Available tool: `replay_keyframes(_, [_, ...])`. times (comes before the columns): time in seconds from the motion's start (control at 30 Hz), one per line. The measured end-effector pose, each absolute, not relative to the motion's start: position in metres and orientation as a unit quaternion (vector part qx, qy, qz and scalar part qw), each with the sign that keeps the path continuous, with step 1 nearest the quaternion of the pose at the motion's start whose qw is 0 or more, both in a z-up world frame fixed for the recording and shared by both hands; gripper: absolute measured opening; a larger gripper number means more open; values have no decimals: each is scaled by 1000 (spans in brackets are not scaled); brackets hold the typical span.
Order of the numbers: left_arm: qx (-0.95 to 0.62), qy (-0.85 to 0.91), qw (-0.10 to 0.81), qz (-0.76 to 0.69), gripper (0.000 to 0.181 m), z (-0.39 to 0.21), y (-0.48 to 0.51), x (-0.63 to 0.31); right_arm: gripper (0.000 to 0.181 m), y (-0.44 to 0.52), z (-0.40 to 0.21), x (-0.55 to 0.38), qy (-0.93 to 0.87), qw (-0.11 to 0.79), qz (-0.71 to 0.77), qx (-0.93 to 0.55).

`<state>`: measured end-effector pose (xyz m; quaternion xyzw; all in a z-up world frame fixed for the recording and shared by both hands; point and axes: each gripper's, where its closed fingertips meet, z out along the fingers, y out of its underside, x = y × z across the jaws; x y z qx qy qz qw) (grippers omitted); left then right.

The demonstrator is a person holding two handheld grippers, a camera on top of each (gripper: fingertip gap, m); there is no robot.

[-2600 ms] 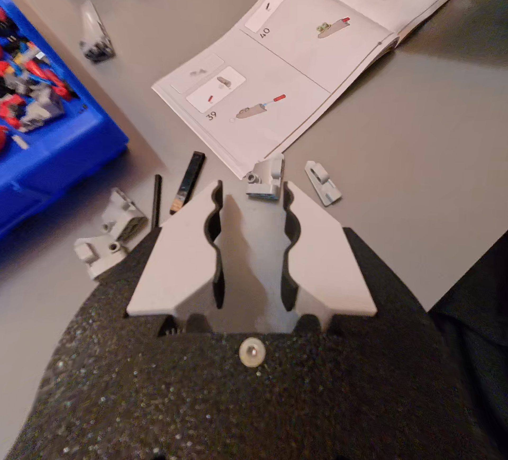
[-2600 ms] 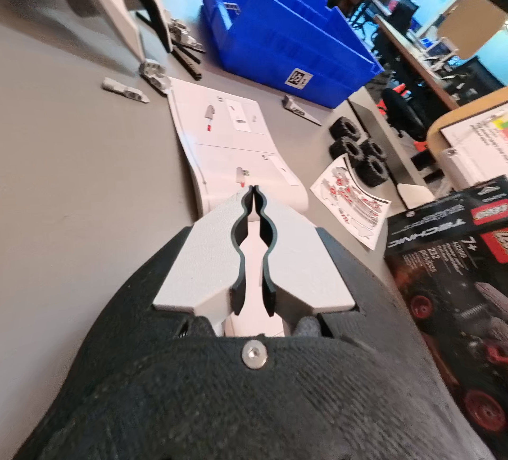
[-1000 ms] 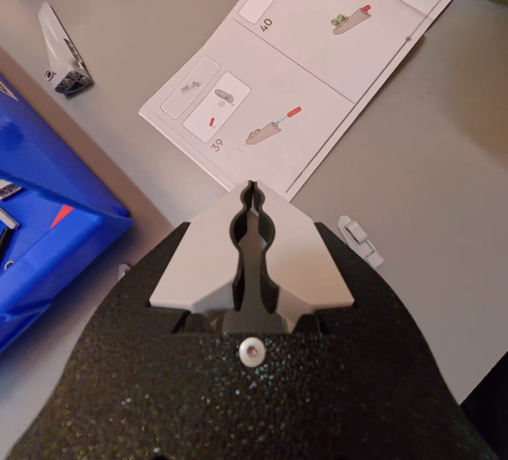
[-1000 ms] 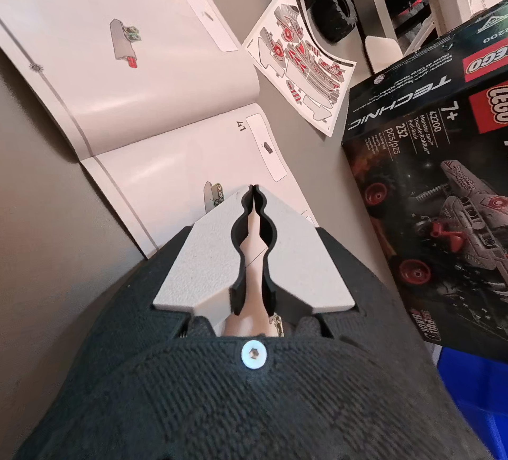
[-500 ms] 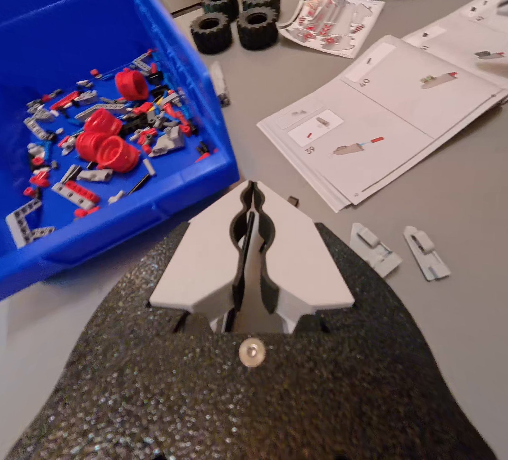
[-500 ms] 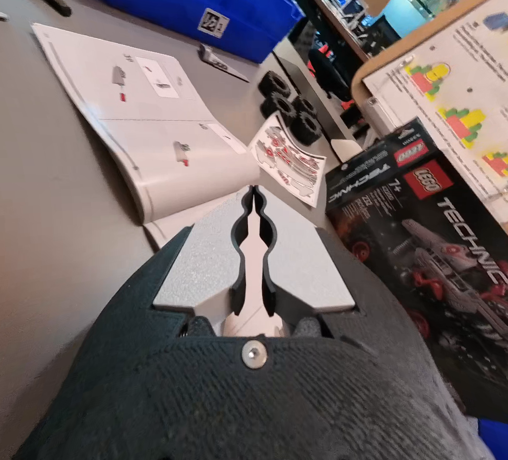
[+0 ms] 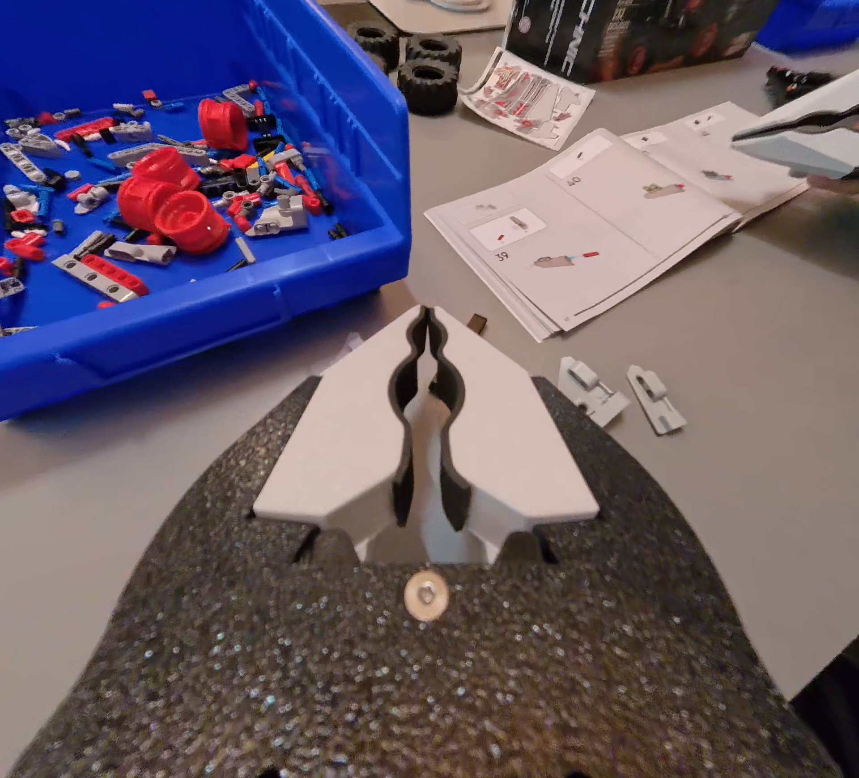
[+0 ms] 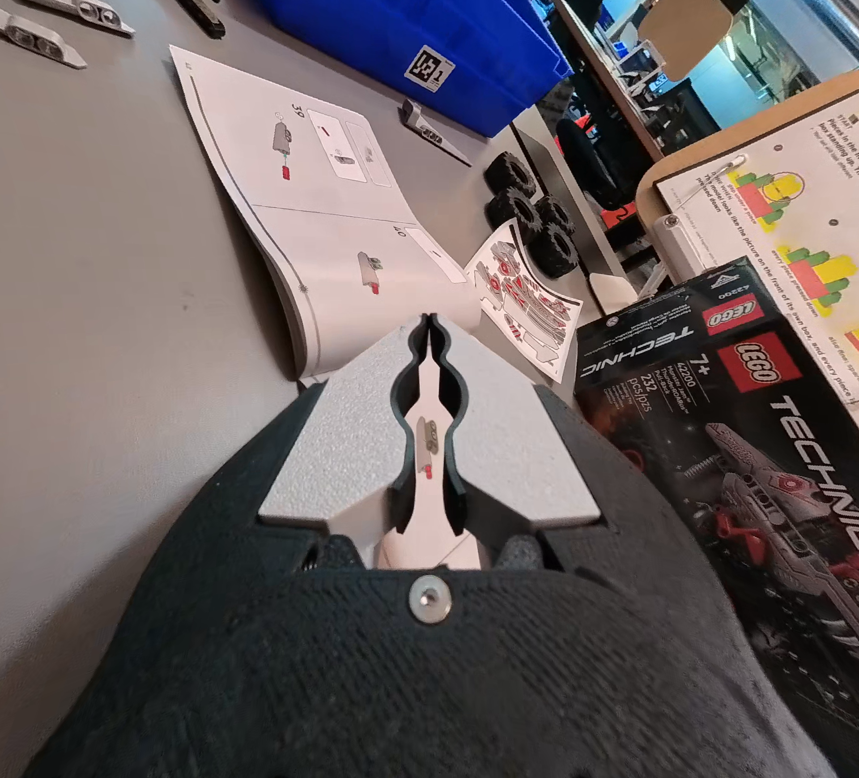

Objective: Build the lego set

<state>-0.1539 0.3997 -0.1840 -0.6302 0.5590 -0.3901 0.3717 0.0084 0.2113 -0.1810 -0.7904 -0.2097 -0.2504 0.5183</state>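
Centrally, the left gripper [image 7: 426, 314] shows its jaws pressed together at the tips, nothing visibly between them. Ahead and to their left stands the blue bin [image 7: 325, 281] of loose lego pieces [image 7: 176, 197]; just right of the jaws lie two grey pieces [image 7: 620, 395]. The right gripper [image 8: 427, 318], jaws likewise clenched and empty, hovers over the open instruction booklet [image 8: 334, 207], with the lego box [image 8: 725, 421] to its right.
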Motion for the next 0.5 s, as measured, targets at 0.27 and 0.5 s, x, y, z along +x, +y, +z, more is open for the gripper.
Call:
replay_keyframes(0.27, [-595,541,415,-425,0,-164,397,-161,0,208,-161,13,-201,532,-285,-771])
replay_keyframes(0.5, [-565,569,442,-402,0,-162,387,-161,0,208,-161,12,-215,521,-307,-767])
